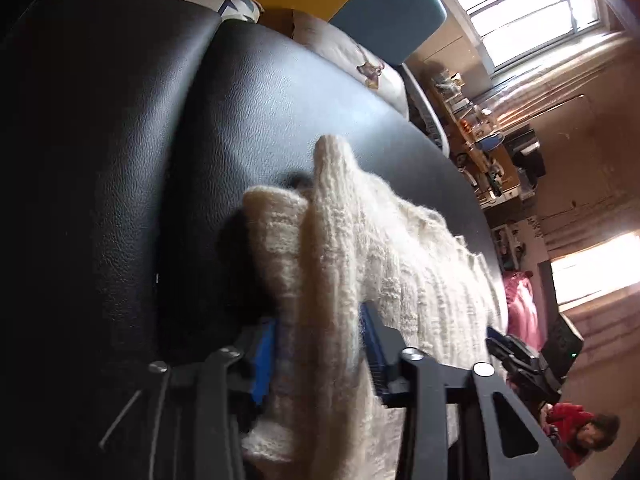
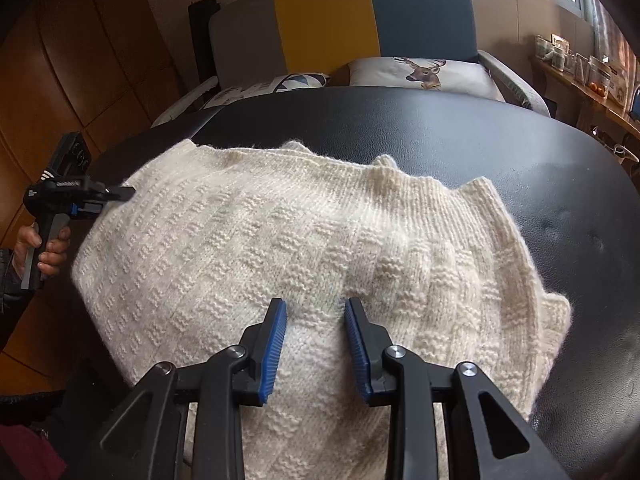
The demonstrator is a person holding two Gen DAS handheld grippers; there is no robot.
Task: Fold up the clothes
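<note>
One cream sweater (image 2: 304, 248) lies on the black counter (image 2: 520, 152), between two hand-held grippers.

The left hand-held gripper (image 1: 320, 344) pinches a raised fold at the sweater's edge; the right hand-held gripper (image 2: 316, 340) hovers spread over its middle. The loose knit may slip out or bunch if pulled unevenly.

left gripper (image 1: 320, 344): black angular linkage arms, silver round screws, blue ribbed pads (image 1: 264, 360) lining the jaws | right gripper (image 2: 316, 344): same black frame, triangular cut-outs, silver screws, blue ribbed pads (image 2: 276, 352) | handle: black pistol grip with grey trigger, small white markings | sleeve (image 2: 8, 280): dark
</note>
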